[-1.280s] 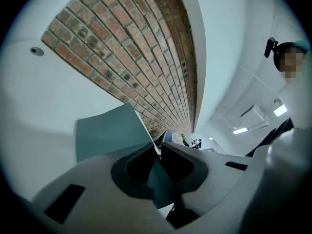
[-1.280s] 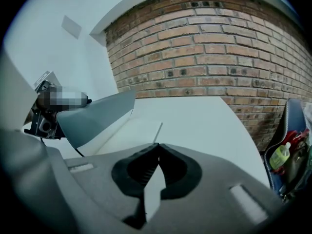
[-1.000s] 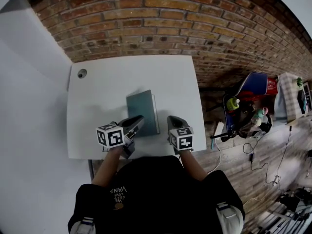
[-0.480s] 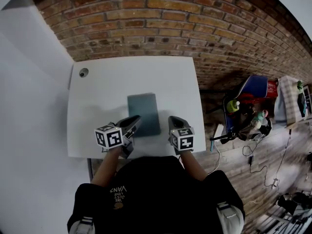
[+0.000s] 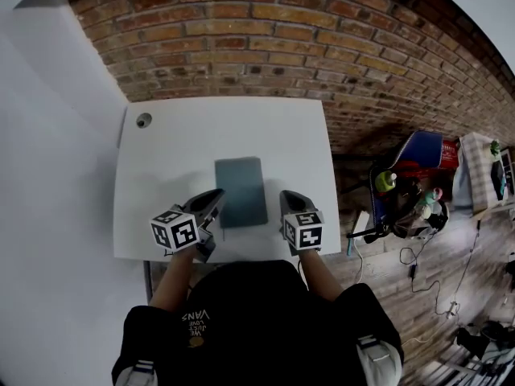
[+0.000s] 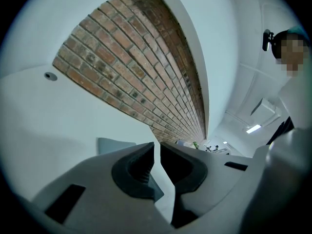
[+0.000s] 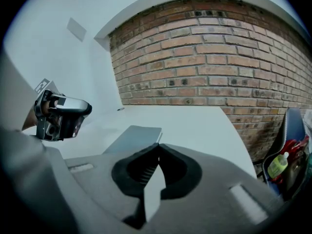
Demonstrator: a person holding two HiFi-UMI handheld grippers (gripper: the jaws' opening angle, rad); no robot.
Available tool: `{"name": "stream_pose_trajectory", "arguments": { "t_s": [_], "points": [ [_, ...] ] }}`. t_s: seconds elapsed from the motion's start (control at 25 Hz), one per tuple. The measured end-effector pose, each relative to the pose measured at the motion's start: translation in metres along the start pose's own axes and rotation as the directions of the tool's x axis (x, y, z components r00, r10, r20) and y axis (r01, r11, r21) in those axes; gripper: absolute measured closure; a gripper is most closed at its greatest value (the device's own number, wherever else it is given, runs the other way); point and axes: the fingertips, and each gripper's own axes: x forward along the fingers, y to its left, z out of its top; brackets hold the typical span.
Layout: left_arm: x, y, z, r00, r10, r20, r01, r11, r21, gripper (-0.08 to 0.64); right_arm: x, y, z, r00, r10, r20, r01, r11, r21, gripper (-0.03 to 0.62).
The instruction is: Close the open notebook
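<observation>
Notebook (image 5: 241,191): grey-green cover, one item, lying flat and shut on the white table (image 5: 161,159), between my two grippers and slightly ahead of them.

Change noted: a second ago white page edges showed along its right side and the cover was not yet down. Half a second ago the cover was already flat. It now lies squarely closed, with no pages showing from the head view. The right gripper view shows only a thin pale line of page block at the far right corner.

Left gripper (image 5: 214,197): it has drawn back toward the table's near left. Its tips sit just beside the notebook's near left edge, and I judge them clear of the cover. The jaws have just been closing; only a narrow slit is left between them, and nothing is in it.

Right gripper (image 5: 291,196): it sits at the near right, apart from the notebook, in much the same place as a second ago. Its jaw tips meet and hold nothing.

Other fixtures: a brick wall (image 5: 282,47) behind the table and a round cable hole (image 5: 143,121) at the table's far left corner.

Assessment: I judge the closing done. The cover rests under its own weight and shows no sign of lifting, so only pulling both grippers away from the table seems left.
</observation>
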Motion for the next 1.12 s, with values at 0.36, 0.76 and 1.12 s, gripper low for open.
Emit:
{"name": "stream_pose_trajectory", "arguments": {
  "t_s": [0.36,0.76,1.12],
  "points": [
    [-0.036,-0.006,0.03,0.993,0.043,0.113,-0.057,0.99,0.131,0.529,-0.022,0.021,0.048,0.993,0.023,0.12,-0.019,0.999,-0.032,0.594],
    [-0.083,-0.014,0.057,0.969,0.079,0.236,-0.136,0.963,0.235,0.54,-0.057,0.058,0.105,0.953,0.081,0.291,-0.063,0.995,-0.071,0.594],
    [-0.119,-0.025,0.063,0.951,0.103,0.291,-0.19,0.938,0.29,0.543,-0.092,0.084,0.126,0.919,0.112,0.378,-0.086,0.993,-0.086,0.594]
  ]
}}
